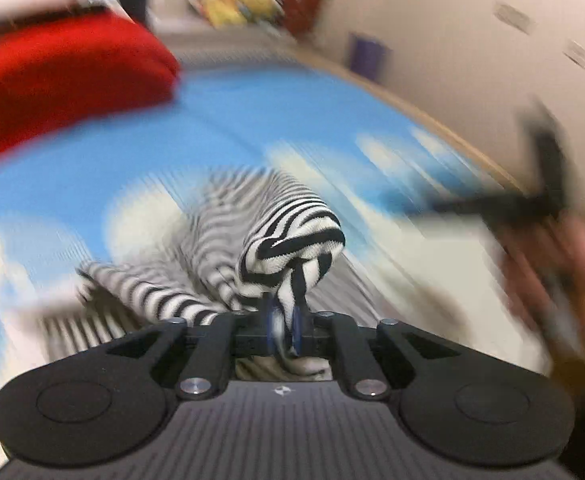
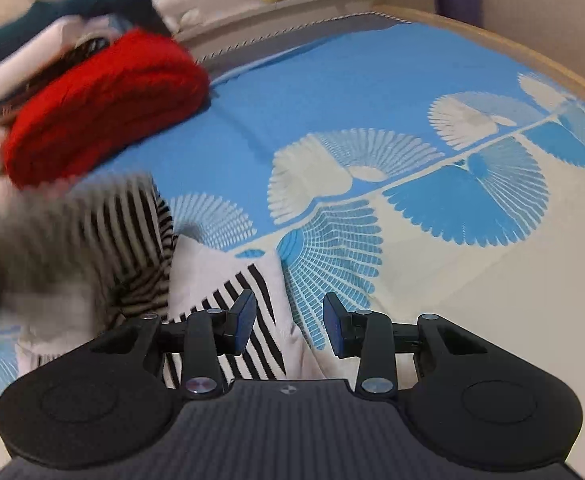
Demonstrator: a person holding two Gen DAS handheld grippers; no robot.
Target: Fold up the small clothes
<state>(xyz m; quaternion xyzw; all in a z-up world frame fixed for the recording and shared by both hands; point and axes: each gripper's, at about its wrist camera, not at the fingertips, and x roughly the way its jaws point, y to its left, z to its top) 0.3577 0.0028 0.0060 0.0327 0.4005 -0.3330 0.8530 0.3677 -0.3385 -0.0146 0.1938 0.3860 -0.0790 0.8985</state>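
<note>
One small logo (image 2: 288,390), no legible writing

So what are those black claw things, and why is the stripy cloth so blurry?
Each claw is a gripper that a person holds, one per hand, with a camera looking along its fingers. So you get two pictures, one from each claw. The left gripper is pinching a black-and-white striped garment and moving fast, hence the blur. The right gripper is open, holding nothing, above another part of the stripy cloth. Everything lies on a blue and cream bedspread. A folded red knit sits further back beside other clothes.
</note>
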